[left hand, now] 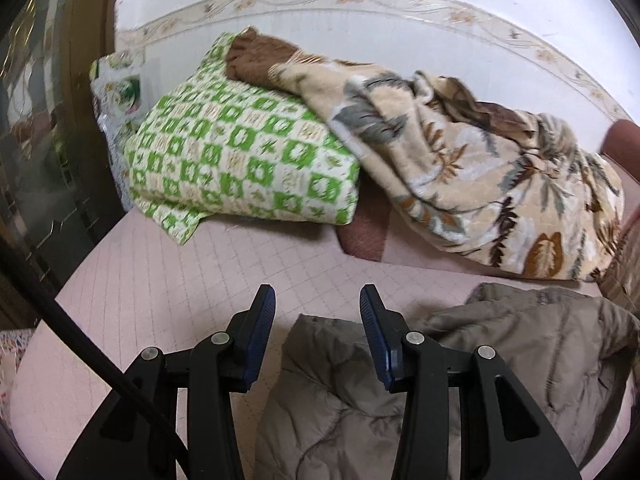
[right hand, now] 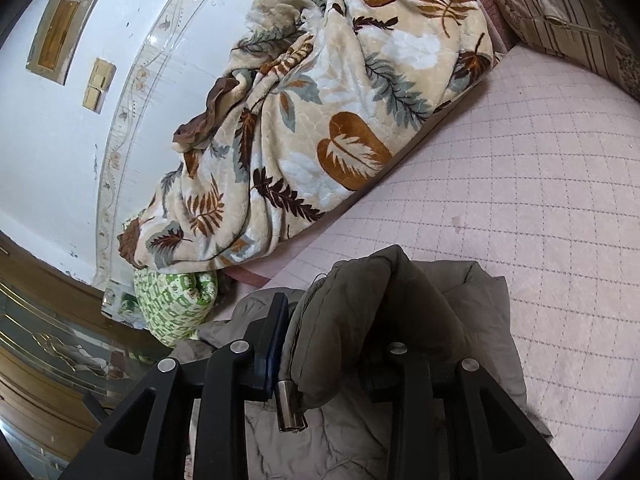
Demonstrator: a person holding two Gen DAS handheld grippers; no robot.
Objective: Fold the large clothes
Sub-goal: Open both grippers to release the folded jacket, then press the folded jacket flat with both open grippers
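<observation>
A grey-brown padded jacket (left hand: 500,340) lies crumpled on the pink quilted bed (left hand: 180,280). My left gripper (left hand: 317,296) hovers above the jacket's left part, open, with nothing between its blue pads. In the right wrist view a thick fold of the jacket (right hand: 360,320) fills my right gripper (right hand: 344,300). The fold lies against the left blue pad and drapes over the right finger, hiding it. A metal cord end (right hand: 290,408) hangs from the fold near the left finger's base.
A leaf-patterned beige blanket (left hand: 480,180) is heaped along the wall, also seen as the blanket (right hand: 320,120) beyond the jacket. A green checked folded quilt (left hand: 240,152) sits at its left end. A striped cushion (right hand: 568,12) lies at the bed's far right. Bare pink bed (right hand: 520,200) stretches right of the jacket.
</observation>
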